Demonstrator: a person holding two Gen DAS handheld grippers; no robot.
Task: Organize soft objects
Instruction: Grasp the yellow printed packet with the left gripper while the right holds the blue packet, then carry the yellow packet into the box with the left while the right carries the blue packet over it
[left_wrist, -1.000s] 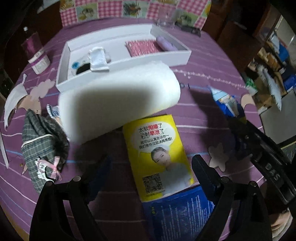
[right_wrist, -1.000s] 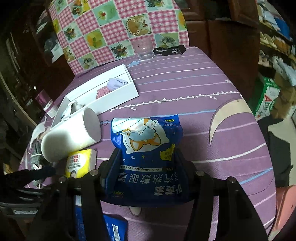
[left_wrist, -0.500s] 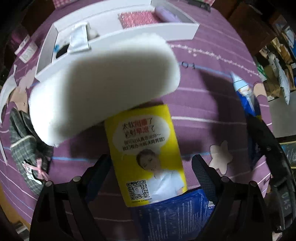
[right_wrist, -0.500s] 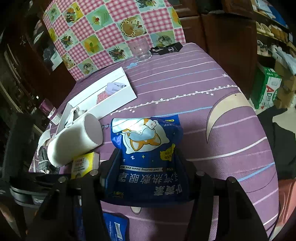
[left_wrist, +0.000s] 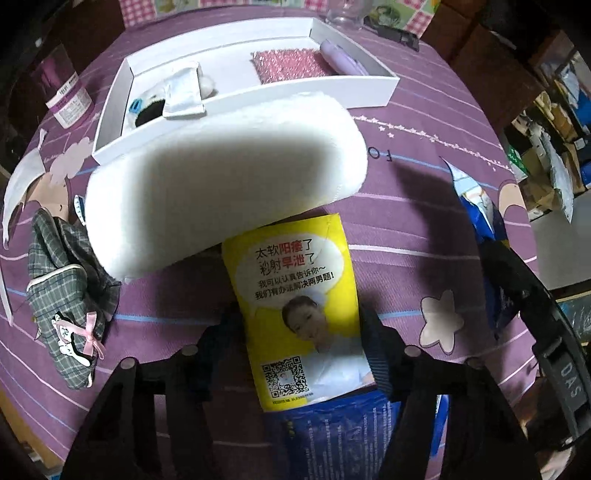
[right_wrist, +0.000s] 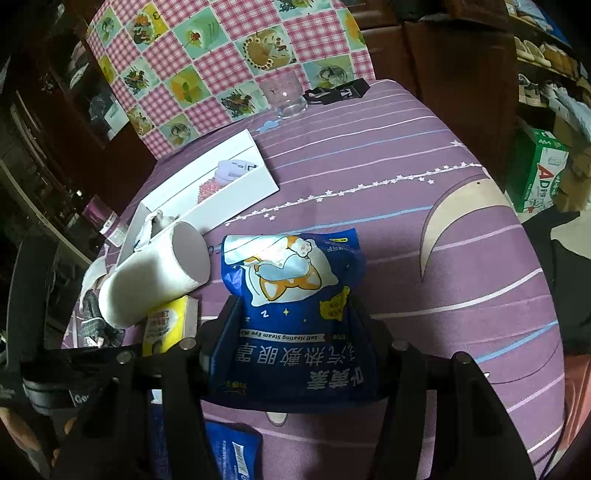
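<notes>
Left gripper (left_wrist: 301, 339) was closing its fingers around the yellow packet (left_wrist: 295, 306) mid-table, pads barely touching it; right gripper (right_wrist: 291, 332) pinched the blue eye-mask pouch (right_wrist: 291, 295).

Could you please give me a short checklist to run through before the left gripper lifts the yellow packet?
1. Yellow packet sits between the left gripper fingers, jaws closing: ok.
2. Pads firmly pressing its edges: cannot tell.
3. White roll clear of the packet: not ok, it overlaps the packet's far end.
4. Right gripper holds the blue pouch: ok.
5. White tray has free floor space in its middle: ok.
6. Blue packet under the yellow one's near end may drag: cannot tell.
</notes>
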